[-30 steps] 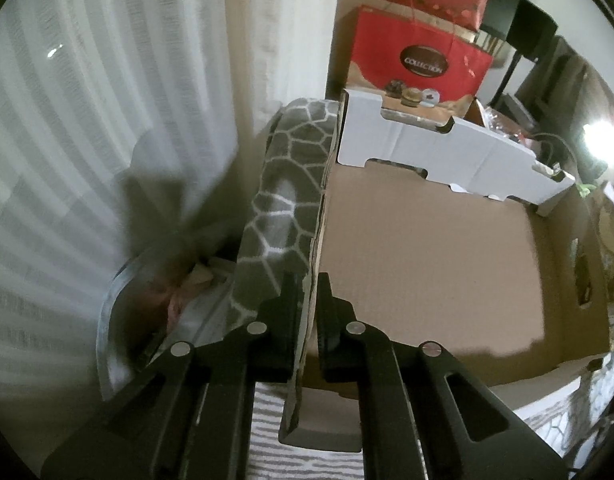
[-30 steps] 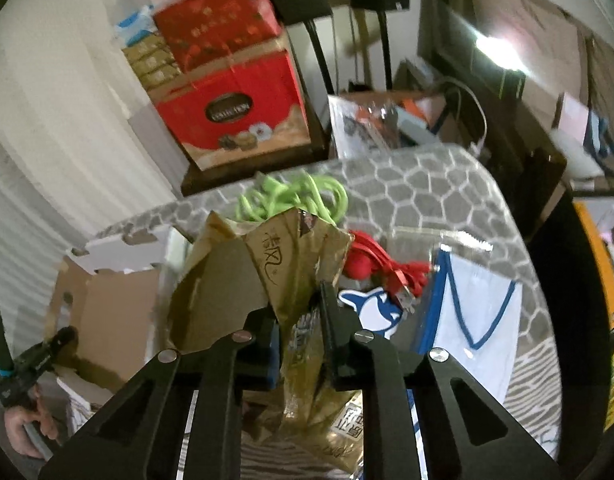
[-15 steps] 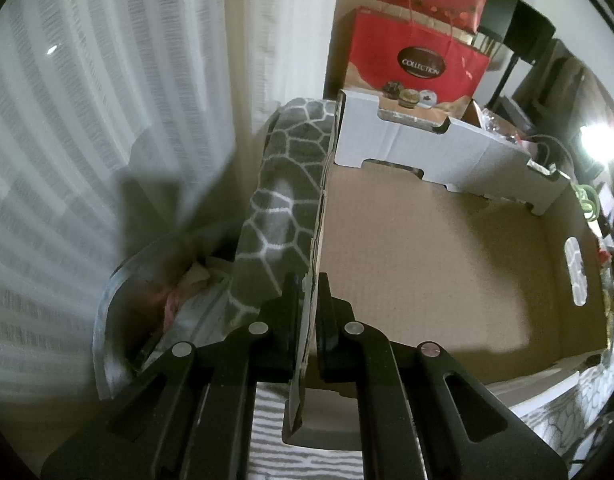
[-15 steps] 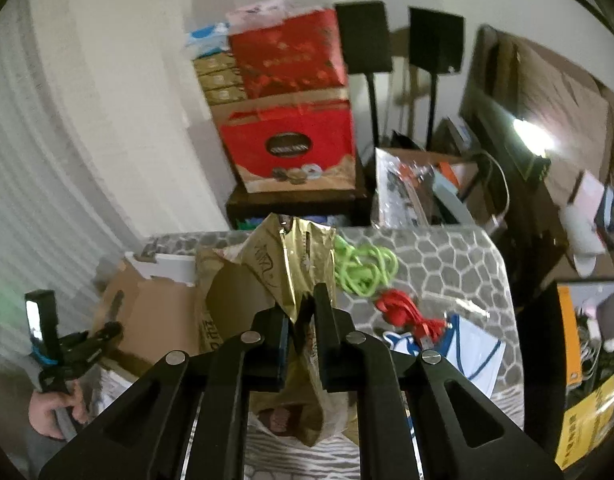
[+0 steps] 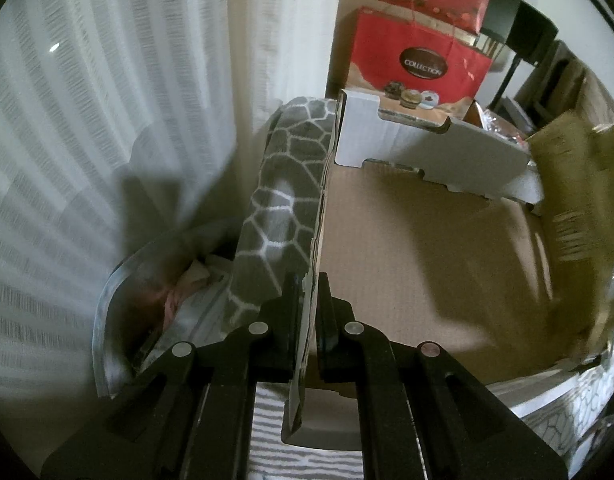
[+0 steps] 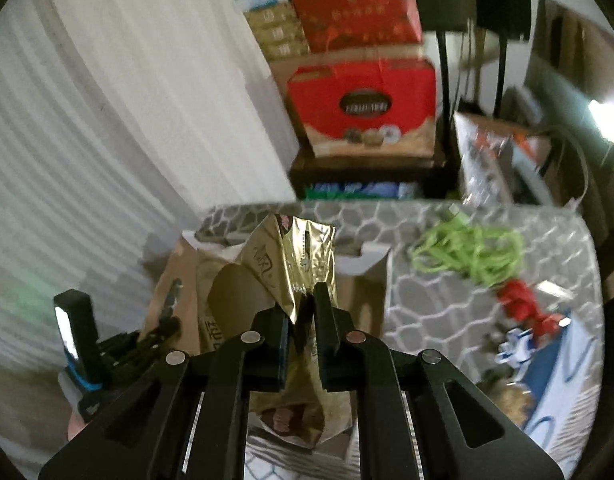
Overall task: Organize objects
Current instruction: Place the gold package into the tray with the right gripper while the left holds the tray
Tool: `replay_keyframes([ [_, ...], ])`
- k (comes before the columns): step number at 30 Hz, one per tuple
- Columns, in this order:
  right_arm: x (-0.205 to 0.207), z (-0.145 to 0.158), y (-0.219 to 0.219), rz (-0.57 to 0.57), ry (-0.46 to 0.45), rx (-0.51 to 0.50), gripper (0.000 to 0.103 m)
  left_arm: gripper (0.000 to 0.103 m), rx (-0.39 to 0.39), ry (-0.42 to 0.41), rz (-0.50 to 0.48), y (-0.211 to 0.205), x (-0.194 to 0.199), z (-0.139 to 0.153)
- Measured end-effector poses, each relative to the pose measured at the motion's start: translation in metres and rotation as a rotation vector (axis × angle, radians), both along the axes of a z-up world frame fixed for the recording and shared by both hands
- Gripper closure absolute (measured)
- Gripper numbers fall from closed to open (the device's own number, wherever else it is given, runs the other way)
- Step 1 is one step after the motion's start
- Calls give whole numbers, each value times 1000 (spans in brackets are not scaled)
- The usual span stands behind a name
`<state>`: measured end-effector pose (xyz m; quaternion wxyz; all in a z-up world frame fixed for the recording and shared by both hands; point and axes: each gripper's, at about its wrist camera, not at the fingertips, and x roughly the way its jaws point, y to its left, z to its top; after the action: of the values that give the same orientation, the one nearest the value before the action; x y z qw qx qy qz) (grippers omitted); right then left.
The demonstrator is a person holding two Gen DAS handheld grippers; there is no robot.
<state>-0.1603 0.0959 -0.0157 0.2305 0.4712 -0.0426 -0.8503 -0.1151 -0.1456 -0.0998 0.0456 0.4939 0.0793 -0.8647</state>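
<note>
From the left wrist, the left gripper pinches the side wall of the shallow brown cardboard box on the grey honeycomb-patterned cloth. From the right wrist, the right gripper is clamped on a crinkled gold foil bag, held above that box.

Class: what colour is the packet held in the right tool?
Shiny gold packet; clearest in the right wrist view.

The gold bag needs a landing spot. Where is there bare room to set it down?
The cardboard box floor is bare, bordered by its white back flap and the wall that the left gripper pinches. The gold bag, in the right gripper, is nearing it. The blanket beside the green cord and red cable is crowded.
</note>
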Motion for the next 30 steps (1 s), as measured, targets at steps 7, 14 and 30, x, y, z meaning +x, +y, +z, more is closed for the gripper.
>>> replay_keyframes([
  [7,-15,-48,-6,-25,-108,6,93,96,-4,0,6,-1,-1,-1],
  [14,-16,-59,3,-50,-91,76,88,96,-11,-1,9,-1,0,-2],
  [30,-10,-45,-18,5,-10,232,71,95,-25,-7,13,3,2,-1],
])
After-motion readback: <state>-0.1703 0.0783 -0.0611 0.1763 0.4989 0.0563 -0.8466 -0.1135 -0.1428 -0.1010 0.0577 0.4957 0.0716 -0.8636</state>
